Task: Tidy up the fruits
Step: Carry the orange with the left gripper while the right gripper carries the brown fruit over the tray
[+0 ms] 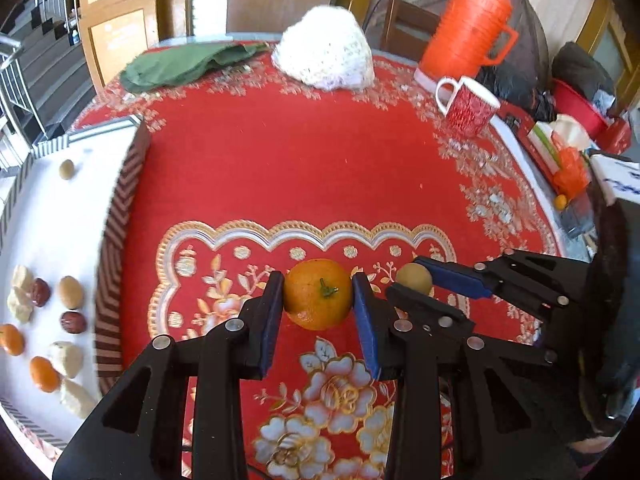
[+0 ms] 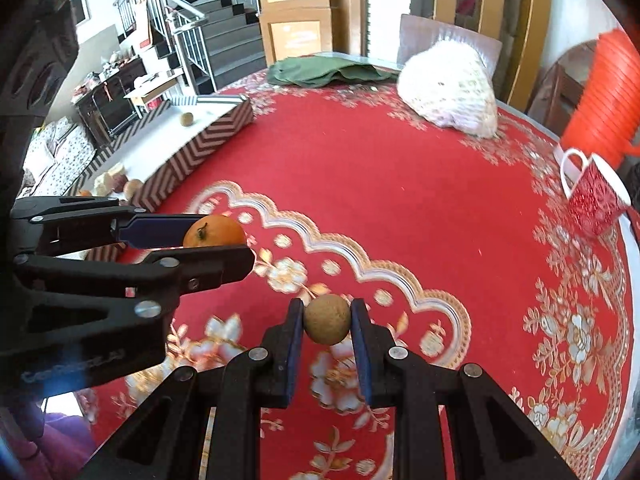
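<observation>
My left gripper (image 1: 318,298) is shut on a small orange tangerine (image 1: 318,294) with a green stem, held above the red tablecloth. My right gripper (image 2: 326,320) is shut on a round tan longan (image 2: 326,319). In the left wrist view the right gripper (image 1: 412,280) sits just right of the tangerine with the longan (image 1: 414,278) between its pads. In the right wrist view the left gripper (image 2: 218,236) holds the tangerine (image 2: 214,231) at left. A white tray with a striped rim (image 1: 120,220) lies at left, with tangerines, red dates, longans and pale pieces in it.
A red flowered tablecloth (image 1: 280,152) covers the round table. At the back lie a green cloth (image 1: 180,64) and a white knitted heap (image 1: 326,52). An orange thermos (image 1: 468,24) and a red-and-white mug (image 1: 470,106) stand at back right. Clutter lies at the far right edge.
</observation>
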The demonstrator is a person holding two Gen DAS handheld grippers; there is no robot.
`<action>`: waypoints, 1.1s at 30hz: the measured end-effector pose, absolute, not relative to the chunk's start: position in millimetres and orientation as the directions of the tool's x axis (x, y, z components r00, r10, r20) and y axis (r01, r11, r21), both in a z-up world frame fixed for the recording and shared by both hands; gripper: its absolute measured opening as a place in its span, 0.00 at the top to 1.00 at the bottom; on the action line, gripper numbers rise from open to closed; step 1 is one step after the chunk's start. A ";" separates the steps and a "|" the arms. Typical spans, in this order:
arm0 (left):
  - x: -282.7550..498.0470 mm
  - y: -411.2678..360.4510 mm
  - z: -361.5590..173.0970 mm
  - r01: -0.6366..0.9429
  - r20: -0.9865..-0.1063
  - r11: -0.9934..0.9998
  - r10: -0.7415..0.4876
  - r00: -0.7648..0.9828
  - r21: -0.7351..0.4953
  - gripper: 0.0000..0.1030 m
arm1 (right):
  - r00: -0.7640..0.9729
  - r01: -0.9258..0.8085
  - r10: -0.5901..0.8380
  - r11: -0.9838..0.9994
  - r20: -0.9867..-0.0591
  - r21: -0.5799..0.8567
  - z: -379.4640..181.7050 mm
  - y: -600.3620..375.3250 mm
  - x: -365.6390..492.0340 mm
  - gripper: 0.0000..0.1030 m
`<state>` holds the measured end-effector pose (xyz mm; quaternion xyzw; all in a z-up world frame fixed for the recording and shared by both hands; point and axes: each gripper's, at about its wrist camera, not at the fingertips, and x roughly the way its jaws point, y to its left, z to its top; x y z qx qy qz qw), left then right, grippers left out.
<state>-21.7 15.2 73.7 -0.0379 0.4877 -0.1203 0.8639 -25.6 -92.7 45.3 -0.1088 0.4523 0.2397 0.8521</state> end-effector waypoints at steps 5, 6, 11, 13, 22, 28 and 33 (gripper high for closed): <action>-33.7 31.3 98.3 0.146 -0.807 0.977 -0.209 0.552 -0.154 0.68 | 0.482 -0.534 0.318 0.846 -0.817 0.014 57.4 -75.6 -27.5 0.78; -36.0 35.1 101.9 0.139 -0.803 0.979 -0.202 0.561 -0.149 0.68 | 0.483 -0.539 0.320 0.842 -0.815 0.012 59.7 -73.4 -28.7 0.78; -47.0 57.4 112.4 0.092 -0.798 0.987 -0.162 0.580 -0.133 0.68 | 0.479 -0.578 0.344 0.816 -0.808 0.005 66.5 -52.7 -31.0 0.78; -51.7 66.7 115.4 0.070 -0.796 0.990 -0.143 0.588 -0.126 0.68 | 0.473 -0.595 0.355 0.804 -0.806 0.004 68.2 -43.6 -32.1 0.78; -71.3 111.8 120.9 -0.023 -0.793 0.996 -0.055 0.606 -0.086 0.68 | 0.441 -0.675 0.410 0.738 -0.799 0.006 73.5 4.6 -34.5 0.78; -71.9 152.0 110.6 -0.112 -0.804 0.990 -0.002 0.595 -0.085 0.68 | 0.411 -0.726 0.428 0.688 -0.805 -0.005 72.8 40.4 -36.9 0.78; -67.1 177.5 97.4 -0.162 -0.814 0.983 0.024 0.581 -0.086 0.68 | 0.394 -0.755 0.431 0.656 -0.812 -0.018 72.6 64.5 -40.3 0.78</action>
